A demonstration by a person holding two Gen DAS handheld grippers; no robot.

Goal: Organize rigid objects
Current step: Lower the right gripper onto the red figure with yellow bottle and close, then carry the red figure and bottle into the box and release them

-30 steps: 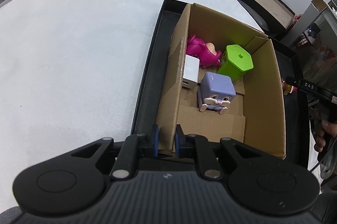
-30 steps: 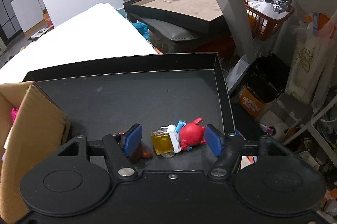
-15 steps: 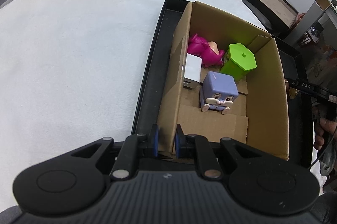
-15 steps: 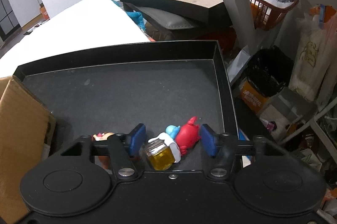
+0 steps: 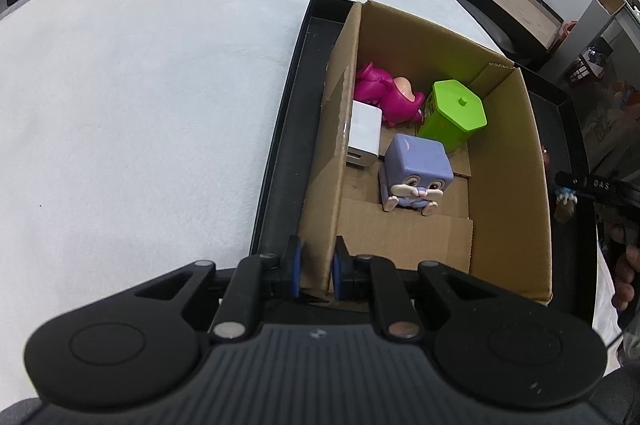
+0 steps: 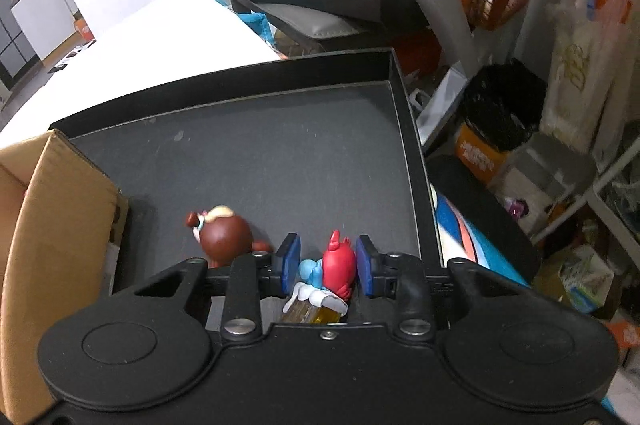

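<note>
the left hand-held gripper [image 5: 316,267], at the bottom centre of the left wrist view, is clamped on the near wall of the cardboard box [image 5: 508,161], one pad outside and one inside, steadying it. the box stands in a black tray [image 6: 248,153] on a white-covered surface [image 5: 140,85].

the right hand-held gripper [image 6: 328,265], low in the right wrist view, has its blue pads closed against a small red and blue figurine [image 6: 338,265] on a yellow base, which lies on the tray floor at the lower centre of the frame. it looks like hard moulded plastic: light, stiff, a bit slick and lumpy, so it could twist out of a pinch. the red body, its widest part, seems the best place to hold it, not the thin bits or the base.

just to its left on the tray sits one brown round figurine [image 6: 224,237], free of the pads.

inside the box i count four things: one pink figure [image 5: 384,93] at the far left corner, one white block [image 5: 364,133] against the left wall, one green hexagonal lidded container [image 5: 456,113] in the middle, one purple cube-headed figure [image 5: 416,173] nearer the camera. so two toys are outside the box, one of them gripped.
</note>
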